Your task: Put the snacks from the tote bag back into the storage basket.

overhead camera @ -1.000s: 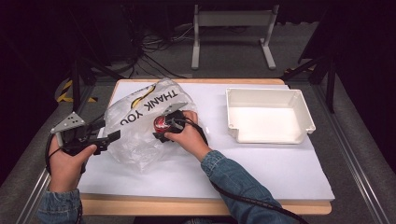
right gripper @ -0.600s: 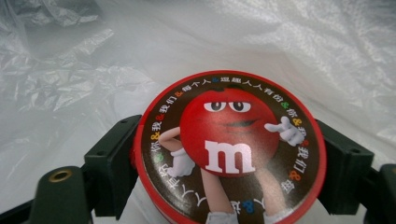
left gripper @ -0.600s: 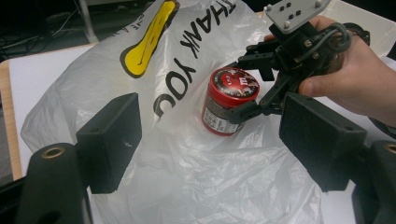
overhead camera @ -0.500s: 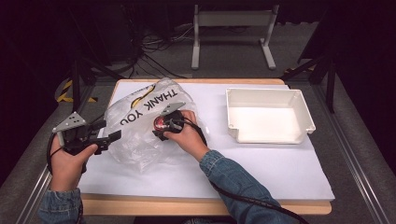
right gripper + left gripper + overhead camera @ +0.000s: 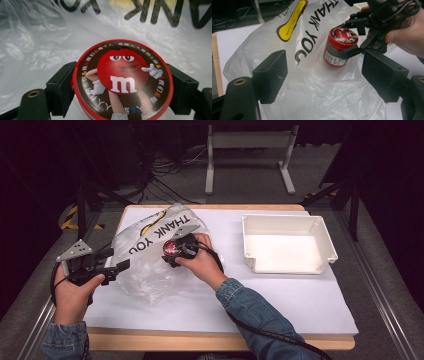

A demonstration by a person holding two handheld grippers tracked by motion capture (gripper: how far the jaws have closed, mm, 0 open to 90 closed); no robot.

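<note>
A red candy can with a cartoon lid stands upright against a crumpled clear plastic bag printed THANK YOU. My right gripper is shut on the can, one jaw on each side just under the lid, and in the left gripper view it comes in from the upper right. I cannot tell whether the can is inside the bag's mouth or on top of the plastic. My left gripper is open at the bag's left edge. Its jaws stand wide apart over the plastic, short of the can.
A white rectangular tray sits at the right of the white table sheet. The table's front wooden edge runs below the person's forearms. Dark floor, cables and a stand's legs lie behind the table.
The right gripper has carried the can slightly to the left and farther in over the bag. The left gripper has hardly moved.
</note>
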